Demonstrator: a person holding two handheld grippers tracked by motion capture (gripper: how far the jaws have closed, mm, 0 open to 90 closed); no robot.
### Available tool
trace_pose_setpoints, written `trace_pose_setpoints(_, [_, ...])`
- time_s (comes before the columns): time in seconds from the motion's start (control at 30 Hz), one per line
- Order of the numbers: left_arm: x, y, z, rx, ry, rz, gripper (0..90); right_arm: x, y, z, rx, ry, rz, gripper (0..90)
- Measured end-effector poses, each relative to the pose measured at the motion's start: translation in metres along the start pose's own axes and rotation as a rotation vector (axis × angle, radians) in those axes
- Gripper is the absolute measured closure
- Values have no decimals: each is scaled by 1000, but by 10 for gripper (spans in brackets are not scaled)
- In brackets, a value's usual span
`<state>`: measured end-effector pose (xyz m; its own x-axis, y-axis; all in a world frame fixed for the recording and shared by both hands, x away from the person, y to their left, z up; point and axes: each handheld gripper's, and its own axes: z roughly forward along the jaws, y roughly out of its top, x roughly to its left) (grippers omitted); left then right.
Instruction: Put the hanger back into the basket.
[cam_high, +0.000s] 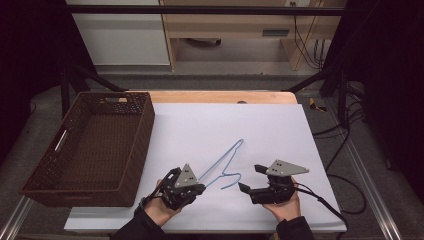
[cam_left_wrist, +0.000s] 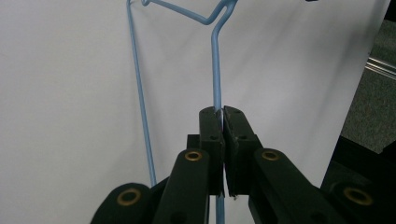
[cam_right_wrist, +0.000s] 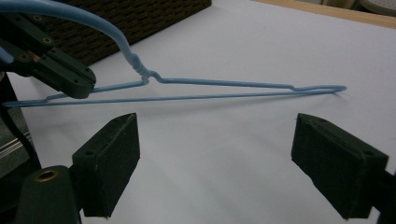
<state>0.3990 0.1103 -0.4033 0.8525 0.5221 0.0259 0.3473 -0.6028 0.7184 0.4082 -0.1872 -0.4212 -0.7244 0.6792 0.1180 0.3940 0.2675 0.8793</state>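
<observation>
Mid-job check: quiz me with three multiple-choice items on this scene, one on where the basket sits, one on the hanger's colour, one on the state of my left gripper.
1. Where is the dark brown woven basket?
A. at the table's left side
B. at the table's right side
C. on top of the hanger

2. What colour is the thin wire clothes hanger?
A. red
B. light blue
C. black

3. How is the left gripper?
A. wide open over bare paper
B. shut on the basket rim
C. shut on the hanger's wire

Answers: 1 A, the high view shows it left of the white sheet. 2 B, its wire is light blue. 3 C, the left gripper view shows the jaws pinching the wire.
</observation>
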Motion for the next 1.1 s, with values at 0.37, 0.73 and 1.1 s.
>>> trace_pose_setpoints(0.37, [-1,-1,5,18,2,4,871,17,8,17,2,74,-18,290])
trace_pose_setpoints(0.73, [-2,-2,7,37,0,13,871,19,13,26,-5,100,-8,552])
trace_pose_setpoints(1.1, [-2,-4,11,54,-2,9,870,21,14,30,14,161,8,819])
